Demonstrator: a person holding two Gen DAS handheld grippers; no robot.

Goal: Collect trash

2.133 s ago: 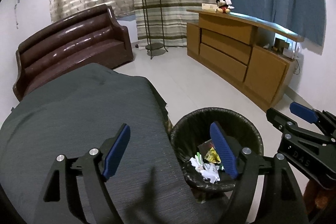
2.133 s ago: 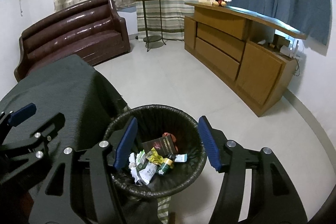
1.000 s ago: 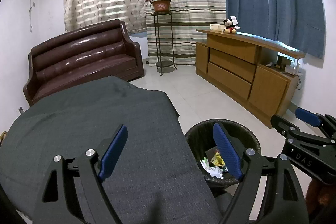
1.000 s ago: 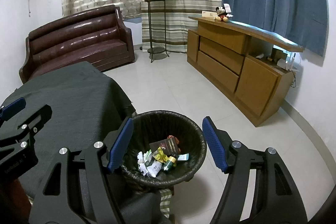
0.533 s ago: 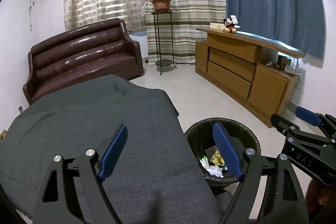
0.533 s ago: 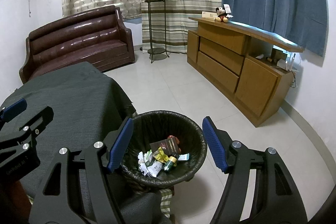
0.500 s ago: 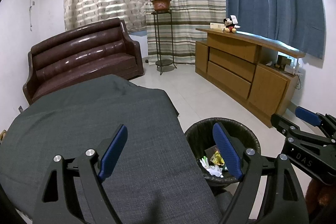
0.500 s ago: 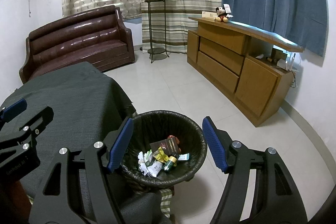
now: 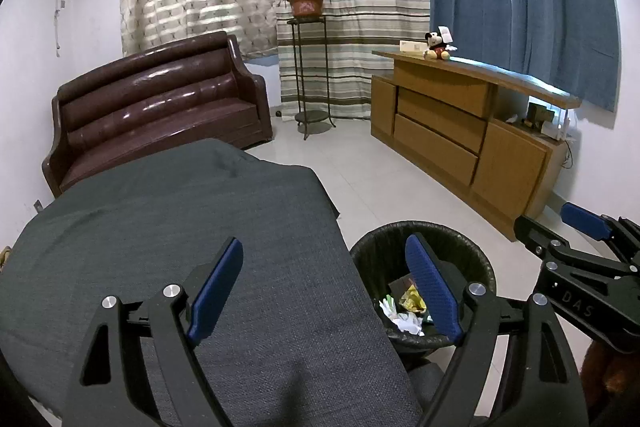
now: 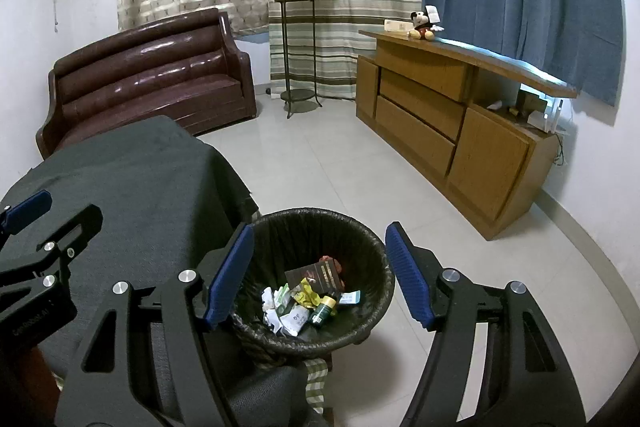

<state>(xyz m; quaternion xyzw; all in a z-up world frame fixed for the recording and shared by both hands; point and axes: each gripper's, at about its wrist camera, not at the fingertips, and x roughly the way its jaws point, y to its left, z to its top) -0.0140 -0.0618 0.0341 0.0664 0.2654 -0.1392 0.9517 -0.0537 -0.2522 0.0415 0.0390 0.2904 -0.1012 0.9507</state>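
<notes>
Now I see trash (image 10: 306, 301), crumpled wrappers, a dark carton, a small bottle, low centre inside the black bin (image 10: 376, 247). Left gripper (image 9: 324, 287) and right gripper (image 10: 320, 275): both wide apart, empty.

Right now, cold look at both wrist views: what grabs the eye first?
The black bin low in the middle, standing on the floor beside the grey-covered table, with wrappers, paper and a small green bottle heaped at its bottom. Both grippers frame it empty, jaws open: the right gripper over the bin, the left gripper at the table's edge. Behind, a glossy brown sofa at left and a wooden sideboard at right.
</notes>
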